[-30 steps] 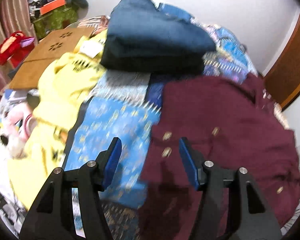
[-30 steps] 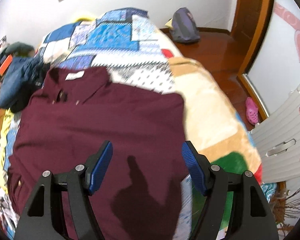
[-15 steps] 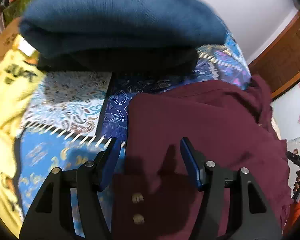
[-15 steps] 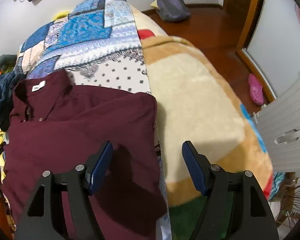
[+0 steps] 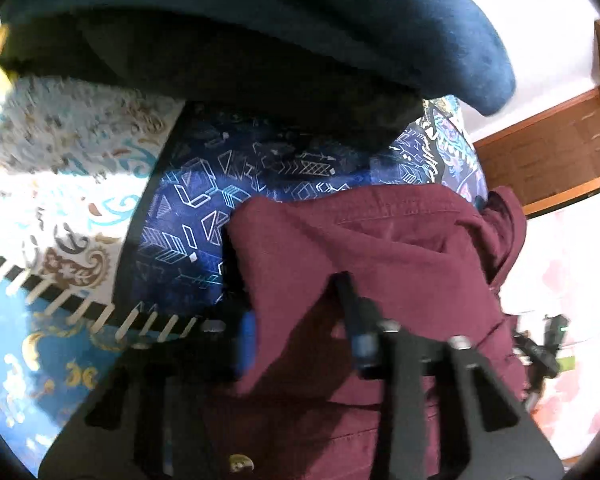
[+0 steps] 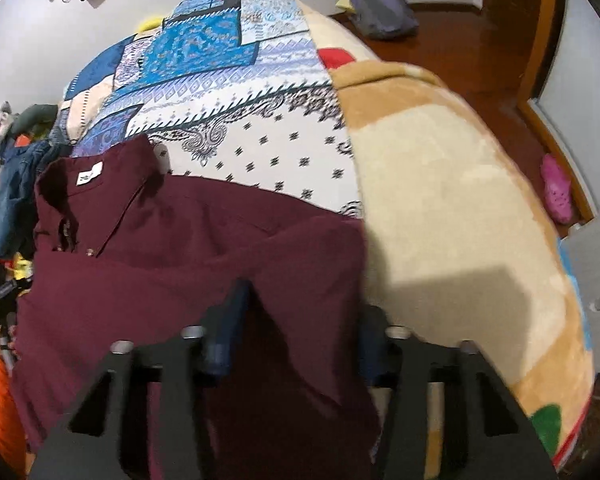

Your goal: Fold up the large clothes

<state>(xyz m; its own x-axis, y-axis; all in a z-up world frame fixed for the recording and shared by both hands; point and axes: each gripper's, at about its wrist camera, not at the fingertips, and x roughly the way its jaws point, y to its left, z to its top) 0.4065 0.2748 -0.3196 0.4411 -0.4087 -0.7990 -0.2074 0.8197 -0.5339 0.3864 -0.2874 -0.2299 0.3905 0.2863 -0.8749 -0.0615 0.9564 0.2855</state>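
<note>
Hand-held grippers now gripping maroon shirt.

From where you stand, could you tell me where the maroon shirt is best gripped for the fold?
Grip the shirt at its two side edges, coming from the hem end: it lies flat, collar away, and fabric already bunches between both grippers' fingers.

Both views are fisheye, with black corners and lines bowed hard toward the rim. The left wrist view is smeared by motion blur; the pale patterned bedspread blows out to white left of the maroon shirt, and the dark folded clothes above it sink into shadow. The right wrist view is evenly bright and sharper. A hard-edged shadow falls on the tan blanket right of the shirt.
</note>
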